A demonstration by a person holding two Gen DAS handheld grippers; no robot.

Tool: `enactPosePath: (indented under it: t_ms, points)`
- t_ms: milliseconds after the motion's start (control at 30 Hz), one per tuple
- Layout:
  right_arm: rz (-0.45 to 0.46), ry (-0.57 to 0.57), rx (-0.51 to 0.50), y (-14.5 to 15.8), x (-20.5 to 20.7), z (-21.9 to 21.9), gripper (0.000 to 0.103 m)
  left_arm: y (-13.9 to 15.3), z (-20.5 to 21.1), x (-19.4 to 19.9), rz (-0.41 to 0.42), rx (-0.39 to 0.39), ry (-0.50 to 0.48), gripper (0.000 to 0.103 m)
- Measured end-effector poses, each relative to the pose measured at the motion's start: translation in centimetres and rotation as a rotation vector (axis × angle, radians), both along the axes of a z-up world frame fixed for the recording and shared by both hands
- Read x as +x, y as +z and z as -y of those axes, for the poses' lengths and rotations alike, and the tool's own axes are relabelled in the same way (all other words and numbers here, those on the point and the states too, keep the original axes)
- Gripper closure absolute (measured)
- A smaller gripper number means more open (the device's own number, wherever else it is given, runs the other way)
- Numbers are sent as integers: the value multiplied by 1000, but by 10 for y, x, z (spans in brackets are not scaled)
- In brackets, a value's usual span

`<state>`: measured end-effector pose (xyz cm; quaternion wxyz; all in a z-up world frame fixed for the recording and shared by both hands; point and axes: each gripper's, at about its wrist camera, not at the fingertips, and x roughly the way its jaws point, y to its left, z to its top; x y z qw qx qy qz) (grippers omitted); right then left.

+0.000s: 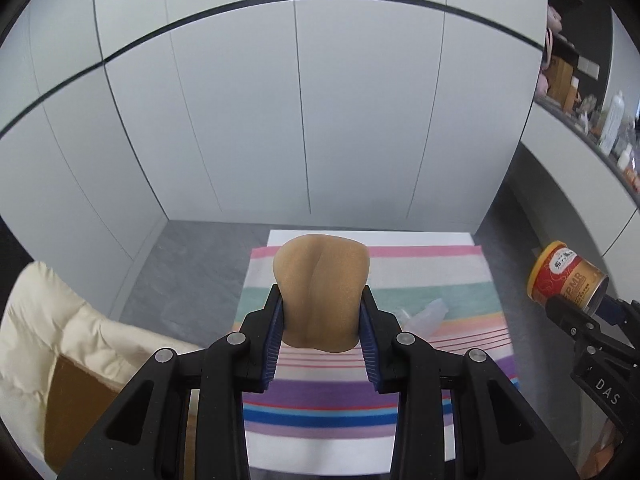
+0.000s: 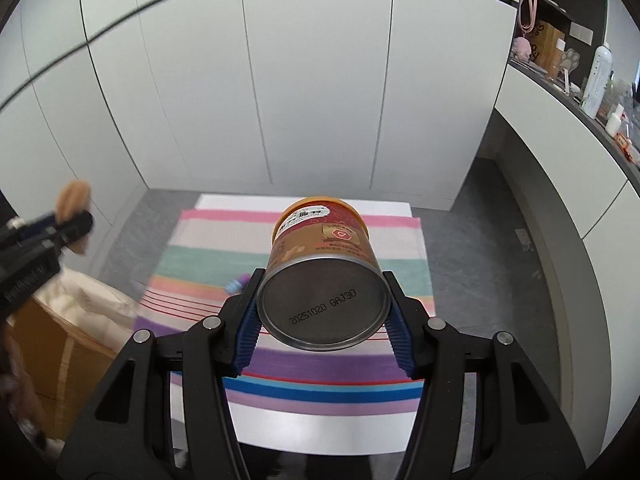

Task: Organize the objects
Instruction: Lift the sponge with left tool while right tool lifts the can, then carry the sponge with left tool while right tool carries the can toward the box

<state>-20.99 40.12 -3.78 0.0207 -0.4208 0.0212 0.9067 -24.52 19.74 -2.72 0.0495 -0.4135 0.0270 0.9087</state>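
Note:
My left gripper (image 1: 322, 306) is shut on a tan bread-shaped object (image 1: 320, 288) and holds it above the striped cloth (image 1: 440, 280). My right gripper (image 2: 323, 302) is shut on a red and gold can (image 2: 324, 280) with an orange lid, its grey bottom facing the camera, also held above the cloth (image 2: 200, 248). The can (image 1: 566, 276) and the right gripper (image 1: 580, 312) show at the right edge of the left wrist view. The left gripper with the tan object (image 2: 72, 200) shows blurred at the left of the right wrist view.
The cloth lies on a white table (image 2: 304, 432). A clear plastic item (image 1: 428, 314) and a small blue-purple object (image 2: 238, 284) lie on the cloth. A cardboard box lined with a cream bag (image 1: 52, 340) stands at the left. White cabinets behind; a cluttered shelf (image 2: 600, 80) at the right.

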Motion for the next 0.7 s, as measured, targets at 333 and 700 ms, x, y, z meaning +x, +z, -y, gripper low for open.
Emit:
enactPosePath:
  t_ms: [333,700]
  points:
    - [-84,11,17,67,37,27,46,38,6,33,-23,22,-19,67]
    - [-91,2,38,82,59,38,46,59,15,63,-55,28,-26,67]
